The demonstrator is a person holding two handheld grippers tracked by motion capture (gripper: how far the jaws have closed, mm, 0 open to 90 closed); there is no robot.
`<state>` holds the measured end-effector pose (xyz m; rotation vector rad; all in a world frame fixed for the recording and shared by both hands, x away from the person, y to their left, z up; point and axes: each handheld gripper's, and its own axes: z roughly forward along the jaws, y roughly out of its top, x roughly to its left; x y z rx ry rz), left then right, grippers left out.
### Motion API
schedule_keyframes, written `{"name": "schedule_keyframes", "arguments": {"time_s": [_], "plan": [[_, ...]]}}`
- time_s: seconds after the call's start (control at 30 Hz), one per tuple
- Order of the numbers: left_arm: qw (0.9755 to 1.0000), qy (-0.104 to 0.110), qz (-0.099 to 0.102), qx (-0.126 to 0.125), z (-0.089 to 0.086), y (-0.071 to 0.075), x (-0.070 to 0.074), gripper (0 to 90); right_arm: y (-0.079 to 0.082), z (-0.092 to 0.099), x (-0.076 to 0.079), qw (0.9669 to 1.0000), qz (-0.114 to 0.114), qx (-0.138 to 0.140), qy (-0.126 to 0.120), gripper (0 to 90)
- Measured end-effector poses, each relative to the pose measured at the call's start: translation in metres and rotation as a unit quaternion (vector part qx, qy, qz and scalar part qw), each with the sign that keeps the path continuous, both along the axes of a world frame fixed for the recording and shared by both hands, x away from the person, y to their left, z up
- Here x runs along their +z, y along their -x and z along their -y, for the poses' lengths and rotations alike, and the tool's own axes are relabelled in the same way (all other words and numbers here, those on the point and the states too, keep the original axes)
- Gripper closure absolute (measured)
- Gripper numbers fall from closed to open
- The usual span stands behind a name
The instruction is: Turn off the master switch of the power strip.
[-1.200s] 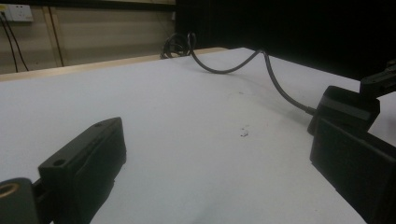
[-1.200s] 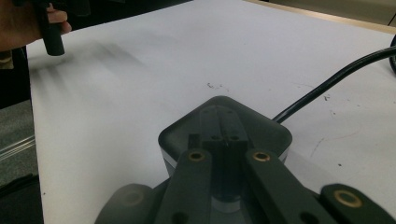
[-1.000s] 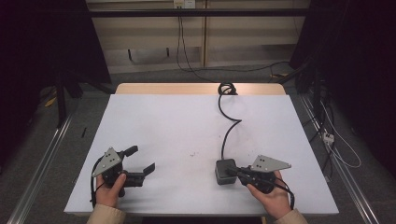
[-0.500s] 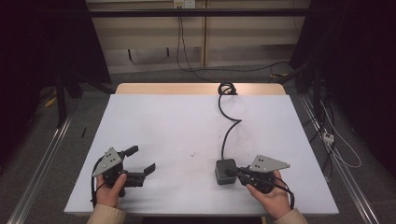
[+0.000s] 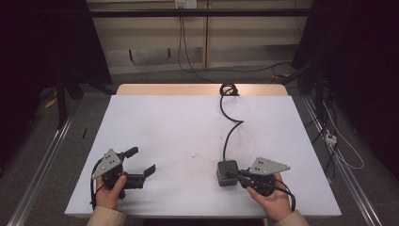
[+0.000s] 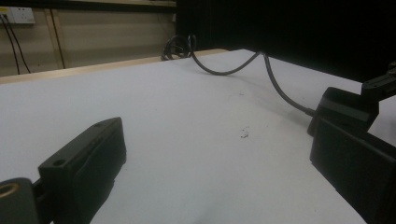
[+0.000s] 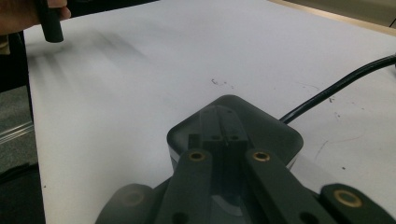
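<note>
A black square adapter (image 5: 225,172) lies near the front right of the white table (image 5: 188,127), and its black cable (image 5: 231,131) runs back to a coil at the far edge. My right gripper (image 5: 234,174) is shut, its jaws lying together across the top of the adapter (image 7: 233,126); in the right gripper view the gripper (image 7: 224,138) has nothing visibly clamped between them. At the front left, my left gripper (image 5: 141,161) is held just above the table, open and empty. In the left gripper view its jaws stand wide apart, with the adapter (image 6: 345,107) and cable (image 6: 273,81) off to the right.
Bare white tabletop lies between the two grippers, marked by a few small dark specks (image 5: 194,155). Beyond the table's wooden far edge (image 5: 188,89) are floor cables and a wall. Metal rails run along the floor on both sides.
</note>
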<state>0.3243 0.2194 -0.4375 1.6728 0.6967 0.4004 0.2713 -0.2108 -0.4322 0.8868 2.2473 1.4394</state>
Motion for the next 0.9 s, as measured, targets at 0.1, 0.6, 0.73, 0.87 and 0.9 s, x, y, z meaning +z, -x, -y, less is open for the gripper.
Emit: {"name": "schedule_keyframes", "arguments": {"time_s": [0.1, 0.6, 0.73, 0.87, 0.9], "plan": [[1.0, 0.0, 0.001, 0.0, -0.0003, -0.0002, 0.0002, 3.2, 0.0004, 0.0006, -0.0007, 1.0, 0.004, 0.002, -0.002, 90.0], [1.0, 0.003, -0.001, 0.001, -0.0001, -0.0008, 0.0, 3.2, -0.0003, 0.0023, -0.0025, 0.9999, 0.005, 0.0, -0.014, 90.0], [1.0, 0.001, 0.001, 0.0, 0.0001, -0.001, 0.0, 3.2, -0.0005, 0.0027, -0.0027, 0.9998, 0.002, -0.001, -0.018, 90.0], [1.0, 0.002, -0.001, 0.001, 0.0, -0.001, 0.0001, 3.2, -0.0003, 0.0025, -0.0028, 0.9998, 0.003, -0.001, -0.018, 90.0], [1.0, 0.001, 0.0, 0.0, 0.0, -0.0012, 0.0001, 3.2, -0.0004, 0.0027, -0.0029, 0.9998, 0.003, -0.001, -0.019, 90.0]]}}
